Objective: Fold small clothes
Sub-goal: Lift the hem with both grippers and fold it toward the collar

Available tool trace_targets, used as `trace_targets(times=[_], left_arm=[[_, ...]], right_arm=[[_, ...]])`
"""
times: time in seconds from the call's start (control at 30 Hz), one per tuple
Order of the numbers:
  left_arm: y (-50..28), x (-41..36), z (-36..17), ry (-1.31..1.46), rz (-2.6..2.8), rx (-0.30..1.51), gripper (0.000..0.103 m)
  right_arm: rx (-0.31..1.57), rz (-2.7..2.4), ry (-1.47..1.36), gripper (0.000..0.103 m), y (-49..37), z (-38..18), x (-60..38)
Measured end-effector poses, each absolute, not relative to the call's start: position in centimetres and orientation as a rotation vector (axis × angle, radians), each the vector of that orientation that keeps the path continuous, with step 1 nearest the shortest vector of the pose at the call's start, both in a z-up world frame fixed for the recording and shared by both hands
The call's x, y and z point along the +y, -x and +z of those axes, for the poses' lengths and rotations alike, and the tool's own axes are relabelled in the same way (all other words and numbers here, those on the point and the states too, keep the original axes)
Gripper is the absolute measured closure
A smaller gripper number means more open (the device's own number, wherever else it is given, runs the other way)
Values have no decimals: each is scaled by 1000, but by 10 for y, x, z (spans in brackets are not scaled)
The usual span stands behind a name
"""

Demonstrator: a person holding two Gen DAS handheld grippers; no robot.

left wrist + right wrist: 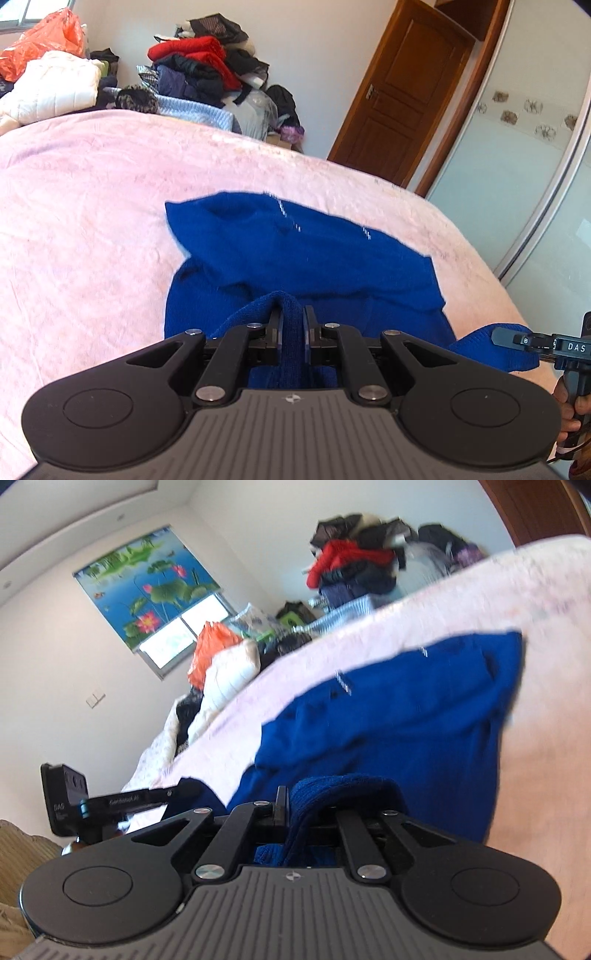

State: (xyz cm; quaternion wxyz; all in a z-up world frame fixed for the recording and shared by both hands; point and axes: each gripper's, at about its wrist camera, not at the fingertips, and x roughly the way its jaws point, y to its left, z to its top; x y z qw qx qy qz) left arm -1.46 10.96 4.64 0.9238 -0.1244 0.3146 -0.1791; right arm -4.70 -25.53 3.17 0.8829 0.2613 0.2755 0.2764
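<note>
**A:** What is the left wrist view showing?

**B:** The left hand-held gripper [292, 314] is clamping a bunched fold of the blue knit sweater [295, 251] — its jaws are nearly together, with the knit rising between them. The rest of the sweater is lying rumpled on the pink blanket [92, 203] covering the bed, a few short white stitches showing near its far edge. At the right edge the right hand-held gripper [496, 338] is biting another corner of the same sweater, and a hand [563, 393] is wrapping around its handle.

**A:** And what is sitting behind the bed?

**B:** A pile of clothes [207, 62] with a red piece on top, a white quilted jacket [55, 85], an orange plastic bag [44, 40] and a wooden door [402, 85].

**A:** Is the right wrist view agreeing?

**B:** Yes, though it is blurred. The right hand-held gripper [295, 805] is pinching a thick ribbed edge of the sweater [388, 716] — cloth is draping over its right finger, so only the left one is showing. The garment is stretching away across the blanket [535, 775]. At the left, the left hand-held gripper [184, 792] is reaching into the dark edge of the sweater. A lotus-print roller blind [147, 587] is hanging over the window.
</note>
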Motion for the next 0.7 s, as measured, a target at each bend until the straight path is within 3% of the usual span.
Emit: trace_targets(times=[0.7], left_arm=[[-70,112,84,354,-288,548,93]], right_arm=[[425,417,-657,92,-35,39,-287]])
